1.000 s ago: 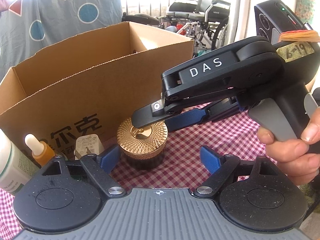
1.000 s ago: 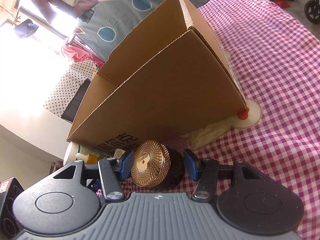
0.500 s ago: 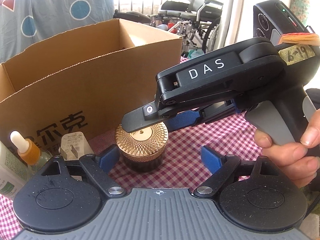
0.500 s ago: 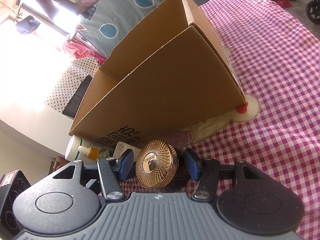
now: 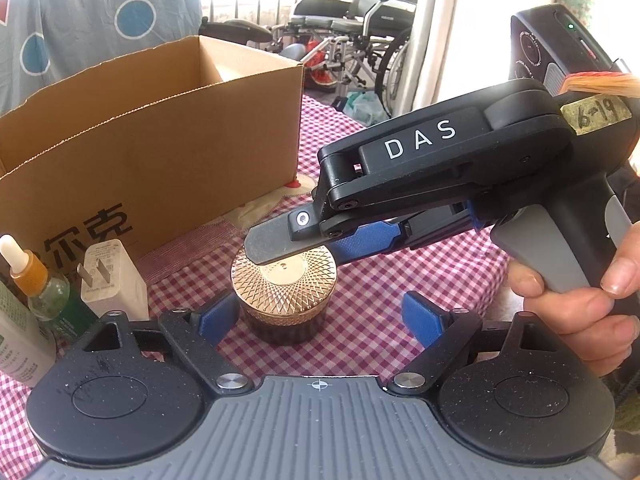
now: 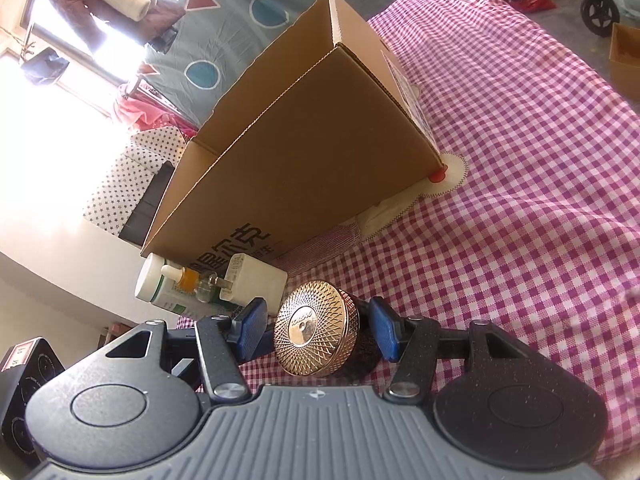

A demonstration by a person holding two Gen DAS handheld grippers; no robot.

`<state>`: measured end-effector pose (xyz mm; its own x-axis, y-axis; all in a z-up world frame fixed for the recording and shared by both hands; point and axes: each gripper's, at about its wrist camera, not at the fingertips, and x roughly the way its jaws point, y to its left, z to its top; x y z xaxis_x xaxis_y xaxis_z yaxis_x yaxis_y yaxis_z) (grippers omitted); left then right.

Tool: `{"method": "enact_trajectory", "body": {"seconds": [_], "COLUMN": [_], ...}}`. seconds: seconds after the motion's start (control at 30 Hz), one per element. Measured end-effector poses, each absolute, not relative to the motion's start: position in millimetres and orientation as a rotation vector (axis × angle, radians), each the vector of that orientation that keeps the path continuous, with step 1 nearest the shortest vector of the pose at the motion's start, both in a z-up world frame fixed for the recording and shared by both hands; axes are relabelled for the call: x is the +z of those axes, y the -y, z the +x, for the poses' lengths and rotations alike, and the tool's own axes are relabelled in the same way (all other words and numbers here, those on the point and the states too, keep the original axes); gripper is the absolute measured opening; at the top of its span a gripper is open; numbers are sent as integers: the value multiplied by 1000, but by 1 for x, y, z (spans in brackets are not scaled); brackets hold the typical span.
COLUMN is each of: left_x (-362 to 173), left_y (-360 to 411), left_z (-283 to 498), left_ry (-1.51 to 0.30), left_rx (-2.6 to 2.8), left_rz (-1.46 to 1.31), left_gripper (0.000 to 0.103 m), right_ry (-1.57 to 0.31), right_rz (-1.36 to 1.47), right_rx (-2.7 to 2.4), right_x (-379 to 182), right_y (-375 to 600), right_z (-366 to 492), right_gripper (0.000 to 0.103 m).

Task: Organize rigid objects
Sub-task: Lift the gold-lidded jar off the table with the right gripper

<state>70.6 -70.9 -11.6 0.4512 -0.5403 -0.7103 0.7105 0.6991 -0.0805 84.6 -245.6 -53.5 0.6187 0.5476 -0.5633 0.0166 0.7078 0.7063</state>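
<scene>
A gold-lidded jar [image 5: 285, 300] stands on the checked cloth [image 5: 376, 280], the right gripper [image 5: 304, 246] over it, beside a cardboard box [image 5: 160, 160].

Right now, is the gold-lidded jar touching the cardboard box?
Apart. The left wrist view shows a strip of checked cloth between the gold-lidded jar and the cardboard box.

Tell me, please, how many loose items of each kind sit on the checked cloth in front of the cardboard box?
Bottles: 2, a white bottle and a dropper bottle
Chargers: 1, a white plug charger
Jars: 1, a gold-lidded jar
Total: 4
</scene>
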Motion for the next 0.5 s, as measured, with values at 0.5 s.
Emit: {"method": "enact_trajectory", "body": {"seconds": [0.5], "left_x": [-13], "left_y": [63], "left_z": [63], "left_ry": [-775], "left_rx": [-782], "left_rz": [273], "left_gripper": [87], "right_ry": [-860], "right_rz": [725], "right_rx": [330], "right_x": [-50], "right_y": [237], "right_z": [68], "right_gripper": [61]}}
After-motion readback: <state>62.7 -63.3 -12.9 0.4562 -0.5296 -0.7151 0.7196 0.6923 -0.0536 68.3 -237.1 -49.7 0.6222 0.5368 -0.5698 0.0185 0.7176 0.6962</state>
